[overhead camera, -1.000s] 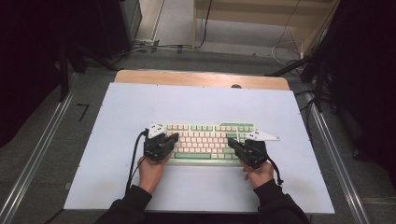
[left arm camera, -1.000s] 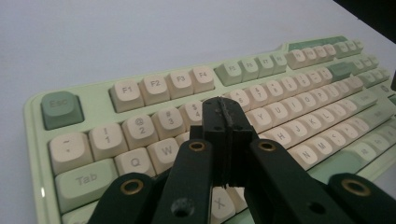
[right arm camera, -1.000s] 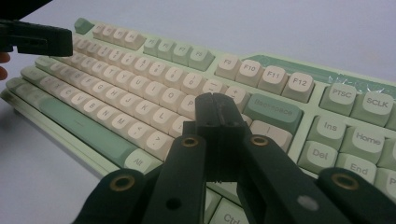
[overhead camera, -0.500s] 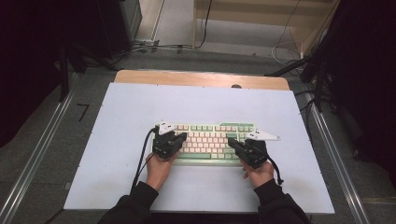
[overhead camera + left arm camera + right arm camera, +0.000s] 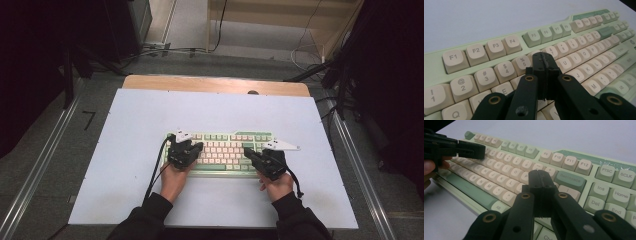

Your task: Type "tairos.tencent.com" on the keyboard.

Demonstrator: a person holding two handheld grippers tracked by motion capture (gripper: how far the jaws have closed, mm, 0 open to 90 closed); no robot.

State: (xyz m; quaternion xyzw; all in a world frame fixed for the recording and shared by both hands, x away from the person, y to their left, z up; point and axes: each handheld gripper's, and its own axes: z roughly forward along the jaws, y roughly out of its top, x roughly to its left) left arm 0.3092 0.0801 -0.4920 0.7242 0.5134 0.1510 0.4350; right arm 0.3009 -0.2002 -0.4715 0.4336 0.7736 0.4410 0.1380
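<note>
The pale green plastic keyboard with cream and sage keycaps (image 5: 225, 152) lies flat on the desk, slightly toward 5 o'clock from the desk centre, with its long side running from 9 o'clock to 3 o'clock. Its function row runs along the 12 o'clock edge; a long green space bar sits on the 6 o'clock edge, and a navigation cluster occupies the 3 o'clock end. The left hand-held gripper (image 5: 197, 146) rests over the 9 o'clock end of the keyboard, jaws pressed together with nothing between them; in the left gripper view its tip (image 5: 543, 58) sits above the number row near the 5 and 7 keys. The right hand-held gripper (image 5: 247, 151) lies over the 3 o'clock part, jaws likewise pressed together and empty; in the right gripper view its tip (image 5: 539, 176) sits just at 9 o'clock of the Backspace key. The white rectangular desk top (image 5: 135, 115) has a light wooden strip (image 5: 210, 84) along its 12 o'clock edge. Grey carpet floor (image 5: 45, 145), metal rails (image 5: 37, 172) and loose cables (image 5: 165, 50) surround the desk. Compared with the frame one second earlier, the left hand-held gripper has shifted toward 3 o'clock across the keys; the right one holds the same place.
</note>
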